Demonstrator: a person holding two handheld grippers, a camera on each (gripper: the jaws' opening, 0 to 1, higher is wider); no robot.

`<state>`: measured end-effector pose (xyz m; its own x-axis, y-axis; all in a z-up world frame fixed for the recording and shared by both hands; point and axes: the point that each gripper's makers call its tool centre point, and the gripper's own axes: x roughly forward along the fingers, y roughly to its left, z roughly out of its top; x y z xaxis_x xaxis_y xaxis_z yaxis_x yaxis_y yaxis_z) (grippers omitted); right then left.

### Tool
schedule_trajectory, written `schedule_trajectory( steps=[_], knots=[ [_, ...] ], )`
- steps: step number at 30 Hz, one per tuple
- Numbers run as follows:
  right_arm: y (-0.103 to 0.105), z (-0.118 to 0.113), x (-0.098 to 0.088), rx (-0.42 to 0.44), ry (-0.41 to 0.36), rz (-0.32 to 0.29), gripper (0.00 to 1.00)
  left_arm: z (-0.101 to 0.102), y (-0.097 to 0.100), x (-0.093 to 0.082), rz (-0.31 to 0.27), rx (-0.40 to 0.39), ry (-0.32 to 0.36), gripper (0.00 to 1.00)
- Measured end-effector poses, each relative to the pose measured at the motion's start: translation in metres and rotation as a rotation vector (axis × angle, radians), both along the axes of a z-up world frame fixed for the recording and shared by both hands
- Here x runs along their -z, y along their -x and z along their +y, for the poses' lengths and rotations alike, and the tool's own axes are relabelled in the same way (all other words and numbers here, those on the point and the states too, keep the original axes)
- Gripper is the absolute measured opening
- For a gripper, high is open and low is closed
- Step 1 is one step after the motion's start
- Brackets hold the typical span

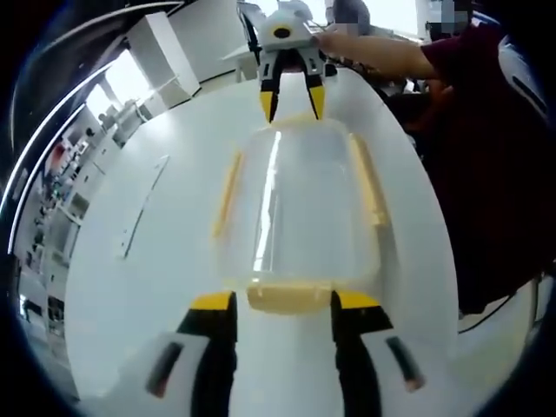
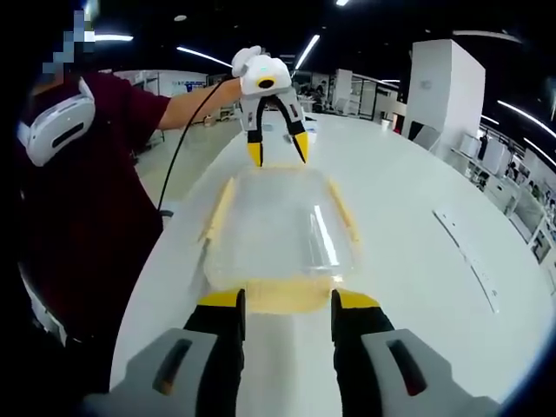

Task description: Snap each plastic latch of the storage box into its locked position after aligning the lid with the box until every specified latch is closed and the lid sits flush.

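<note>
Pressing straight down on the end latch looks like the step in hand. In the left gripper view the left gripper [image 1: 285,302] stands with its jaws spread, bracketing the near yellow end latch [image 1: 287,298] of the clear storage box [image 1: 300,208], gripping nothing. The right gripper [image 1: 292,102] hangs at twelve o'clock over the far end of the box, jaws likewise parted and empty. In the right gripper view the roles mirror: the right gripper [image 2: 285,304] straddles its own near end latch [image 2: 282,295], the left gripper [image 2: 278,148] at twelve o'clock beyond the box.

To do it well, I judge each tip should bear on the latch's outer lip, both ends together so the lid [image 1: 295,195] does not rock; the long side latches [image 1: 228,195] at nine and three o'clock may need closing too. Whether the lid sits flush I cannot tell.

The box rests on a white table [image 1: 148,261]; a person in a dark red sleeve [image 1: 469,52] stands beside it, in a bright open room with ceiling strip lights [image 2: 195,54].
</note>
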<state>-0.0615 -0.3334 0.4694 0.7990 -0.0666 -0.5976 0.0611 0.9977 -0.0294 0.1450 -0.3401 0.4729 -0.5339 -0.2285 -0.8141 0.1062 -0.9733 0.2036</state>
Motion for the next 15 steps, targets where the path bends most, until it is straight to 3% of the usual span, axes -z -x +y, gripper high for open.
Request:
schedule_trajectory(
  steps=[15],
  knots=[
    [-0.0018, 0.0047, -0.0059, 0.012, 0.001, -0.05, 0.46, 0.0013, -0.0097, -0.0081, 0.085, -0.026, 0.018, 0.46]
  ],
)
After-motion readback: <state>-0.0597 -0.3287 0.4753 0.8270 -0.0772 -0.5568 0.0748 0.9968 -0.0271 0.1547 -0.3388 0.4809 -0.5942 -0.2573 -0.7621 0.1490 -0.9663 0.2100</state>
